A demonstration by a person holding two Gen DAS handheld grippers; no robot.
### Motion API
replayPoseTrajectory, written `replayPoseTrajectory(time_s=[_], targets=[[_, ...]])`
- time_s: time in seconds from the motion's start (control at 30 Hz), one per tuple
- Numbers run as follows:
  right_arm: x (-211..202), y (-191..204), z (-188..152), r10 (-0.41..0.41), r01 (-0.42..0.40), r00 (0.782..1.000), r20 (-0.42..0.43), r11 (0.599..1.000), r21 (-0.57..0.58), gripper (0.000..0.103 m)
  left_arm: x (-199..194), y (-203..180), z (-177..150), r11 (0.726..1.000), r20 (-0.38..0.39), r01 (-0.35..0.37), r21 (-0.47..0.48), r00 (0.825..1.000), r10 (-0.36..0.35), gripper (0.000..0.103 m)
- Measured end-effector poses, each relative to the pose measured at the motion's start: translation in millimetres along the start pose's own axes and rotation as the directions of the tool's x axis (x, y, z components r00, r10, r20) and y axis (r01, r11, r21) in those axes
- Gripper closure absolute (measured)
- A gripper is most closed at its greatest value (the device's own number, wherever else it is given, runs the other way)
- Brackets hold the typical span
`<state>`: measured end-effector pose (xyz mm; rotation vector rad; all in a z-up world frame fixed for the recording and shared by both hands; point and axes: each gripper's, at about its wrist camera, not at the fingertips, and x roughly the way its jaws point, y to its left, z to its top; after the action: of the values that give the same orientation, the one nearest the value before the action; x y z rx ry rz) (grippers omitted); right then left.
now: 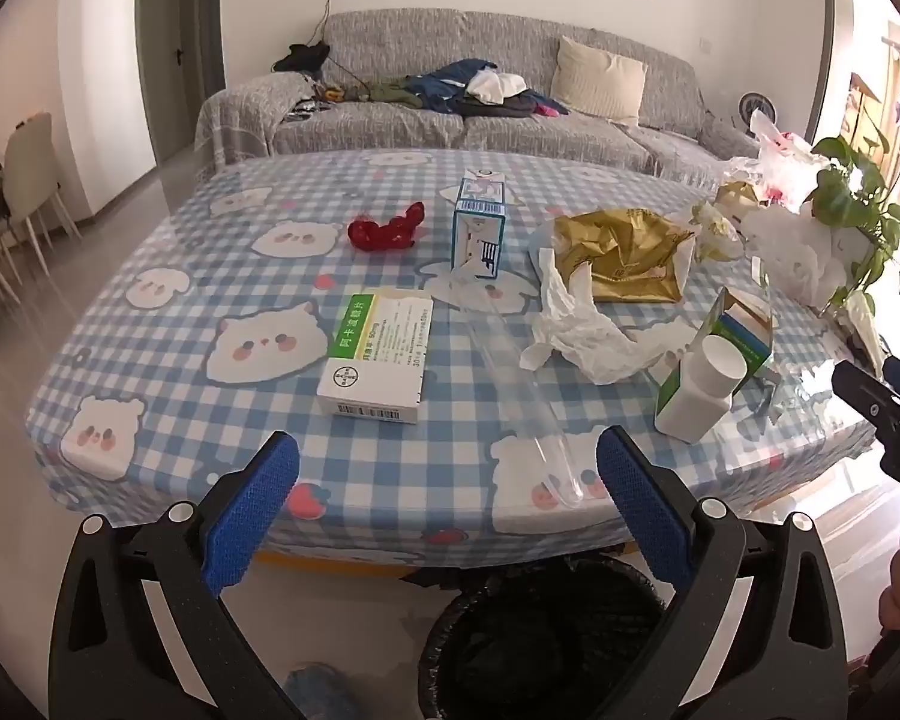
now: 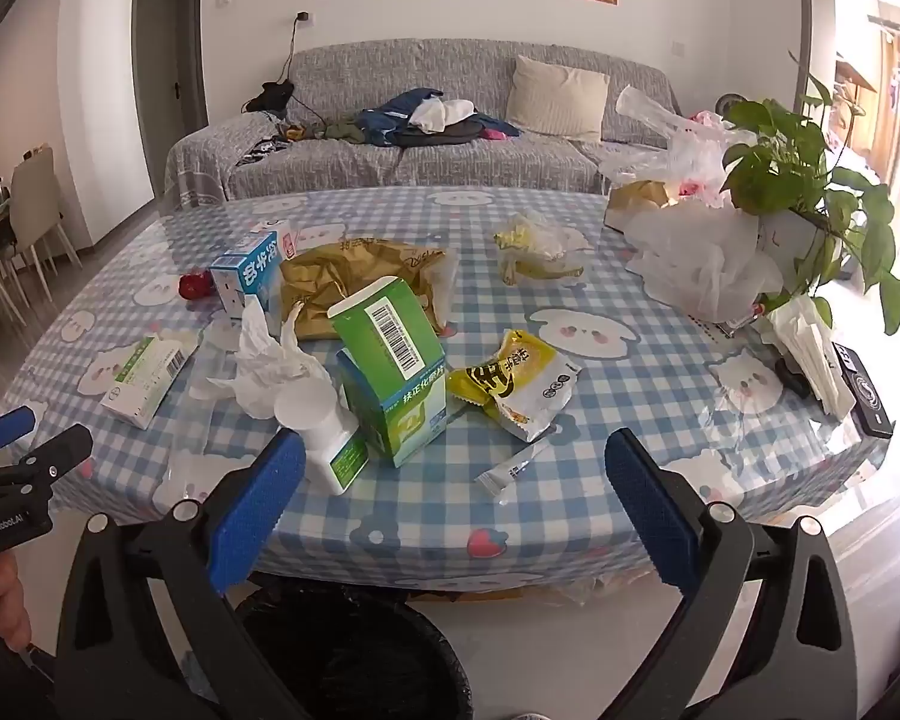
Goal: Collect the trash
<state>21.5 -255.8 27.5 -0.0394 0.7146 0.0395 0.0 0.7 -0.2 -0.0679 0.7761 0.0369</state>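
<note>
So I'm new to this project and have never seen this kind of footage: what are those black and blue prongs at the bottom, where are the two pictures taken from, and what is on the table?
No robot here: a person holds one grasping tool in each hand, each with a fisheye camera looking along its two blue-padded fingers. One picture comes from the left tool, the other from the right tool. Both are open and hold nothing.

On the checked table lies litter: a white medicine box, a crumpled tissue, a white bottle, a green carton, a yellow snack wrapper, a gold bag and a red wrapper. A black-lined bin stands below the near edge.
</note>
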Motion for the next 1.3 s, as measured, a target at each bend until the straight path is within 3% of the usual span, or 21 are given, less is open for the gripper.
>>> replayPoseTrajectory(time_s=[1.3], targets=[[2.4,4.2,-0.4,0.022,-0.022,1.000,-0.003,1.000,0.006,0.007,-1.5,4.2,0.0,1.000,-0.012,-0.025,0.006,1.000,0.025,0.006]])
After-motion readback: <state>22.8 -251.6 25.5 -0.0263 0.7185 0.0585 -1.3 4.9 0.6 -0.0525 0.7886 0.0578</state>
